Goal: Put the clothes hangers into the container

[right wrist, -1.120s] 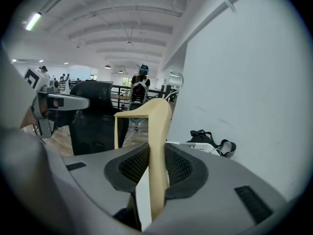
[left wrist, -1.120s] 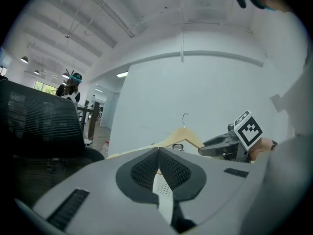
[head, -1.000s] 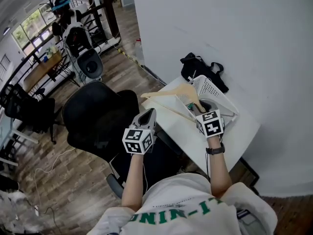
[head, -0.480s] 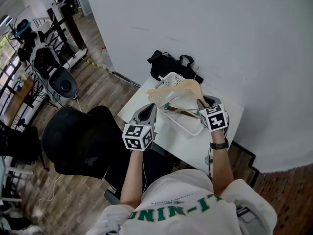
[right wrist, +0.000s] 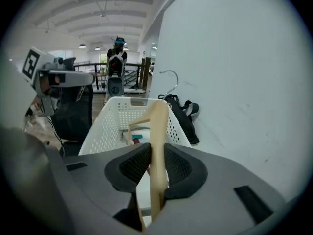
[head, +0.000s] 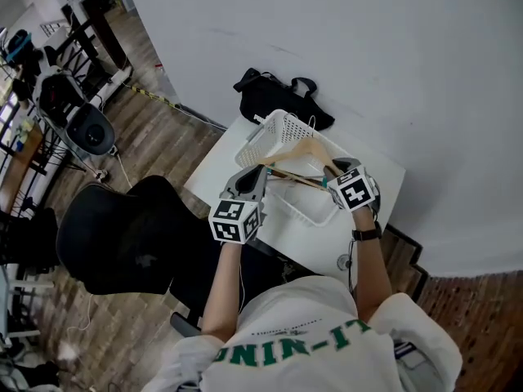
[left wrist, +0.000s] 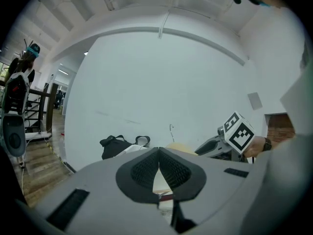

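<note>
A white perforated basket [head: 263, 135] stands on the white table [head: 211, 170]; in the right gripper view its wall [right wrist: 105, 126] is straight ahead. My right gripper [head: 332, 172] [right wrist: 156, 155] is shut on a pale wooden hanger [head: 304, 148] [right wrist: 157, 126], and its jaws have just been closing slightly tighter on the wood. The hanger hangs over the basket's opening, metal hook [right wrist: 169, 77] toward the wall. Other hangers [head: 296, 180] lie inside the basket. My left gripper [head: 255, 175] [left wrist: 159, 153] hovers at the basket's near-left edge, shut, its pads touching at the tips with nothing between them.
A black bag [head: 278, 96] lies on the floor against the white wall behind the table. A black office chair [head: 122, 235] stands left of the person, near the table's left edge. Further left are equipment and railings on a wooden floor.
Both grippers have moved toward the basket. The wooden hanger has come from the table's near side to over the basket's opening and sits lower.
</note>
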`<state>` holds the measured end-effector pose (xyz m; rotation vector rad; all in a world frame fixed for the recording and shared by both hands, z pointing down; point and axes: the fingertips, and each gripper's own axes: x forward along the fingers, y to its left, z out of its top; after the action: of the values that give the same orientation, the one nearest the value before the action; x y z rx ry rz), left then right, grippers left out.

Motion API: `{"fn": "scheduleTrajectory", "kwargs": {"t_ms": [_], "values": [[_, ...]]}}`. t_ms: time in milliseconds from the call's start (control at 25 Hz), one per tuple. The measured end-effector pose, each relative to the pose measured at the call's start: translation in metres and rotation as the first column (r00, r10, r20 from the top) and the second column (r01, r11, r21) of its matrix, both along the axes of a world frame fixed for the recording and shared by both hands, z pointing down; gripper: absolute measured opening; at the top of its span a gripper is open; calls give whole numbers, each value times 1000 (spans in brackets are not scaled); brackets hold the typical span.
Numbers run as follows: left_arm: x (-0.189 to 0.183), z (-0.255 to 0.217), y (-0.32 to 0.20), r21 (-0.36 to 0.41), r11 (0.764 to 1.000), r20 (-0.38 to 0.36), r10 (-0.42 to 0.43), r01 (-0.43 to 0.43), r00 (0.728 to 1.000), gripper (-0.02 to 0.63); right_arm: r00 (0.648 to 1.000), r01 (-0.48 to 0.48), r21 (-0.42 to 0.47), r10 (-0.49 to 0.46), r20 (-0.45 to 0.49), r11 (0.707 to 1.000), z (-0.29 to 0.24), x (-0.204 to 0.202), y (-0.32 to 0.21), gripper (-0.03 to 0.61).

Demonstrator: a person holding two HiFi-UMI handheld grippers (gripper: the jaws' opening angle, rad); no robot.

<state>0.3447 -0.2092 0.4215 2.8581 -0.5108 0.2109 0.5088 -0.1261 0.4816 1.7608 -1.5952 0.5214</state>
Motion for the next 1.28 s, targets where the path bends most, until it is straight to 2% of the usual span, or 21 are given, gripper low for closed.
{"fn": "scheduleTrajectory", "kwargs": {"t_ms": [240,360,480,520,600,640,840,1000,1120,1280], "values": [[1,18,-12,-45,998,12,-38,39,999,14,984,180,-121,-177,37,976,32,-25,-39,103],[-3,23,-15,-55,997,15,-55,56,998,14,981,196,-145,-194,30,970,43,-28,-50,104],[-16,26,-22,-66,994,21,-89,90,996,14,985,173,-142,-173,15,975,47,-25,-58,116],[-22,27,-24,-68,992,23,-101,103,995,14,987,160,-128,-159,17,979,47,-24,-61,166],[-31,27,-26,-69,990,27,-123,125,992,14,989,144,-92,-139,52,985,46,-25,-66,313],[-36,27,-27,-67,988,29,-134,136,991,14,989,138,-80,-133,60,987,45,-25,-68,355],[-58,22,-24,-58,983,31,-175,176,984,14,993,105,7,-105,46,994,23,-34,-70,356],[-88,12,-21,-42,972,20,-230,231,973,14,991,118,91,-122,51,989,-1,-55,-72,356],[-122,2,-22,-29,953,9,-302,302,953,14,982,175,144,-183,43,974,-18,-85,-80,358],[-167,-8,-15,-5,924,6,-382,382,924,14,949,289,207,-308,63,935,-33,-143,-91,364]]}}
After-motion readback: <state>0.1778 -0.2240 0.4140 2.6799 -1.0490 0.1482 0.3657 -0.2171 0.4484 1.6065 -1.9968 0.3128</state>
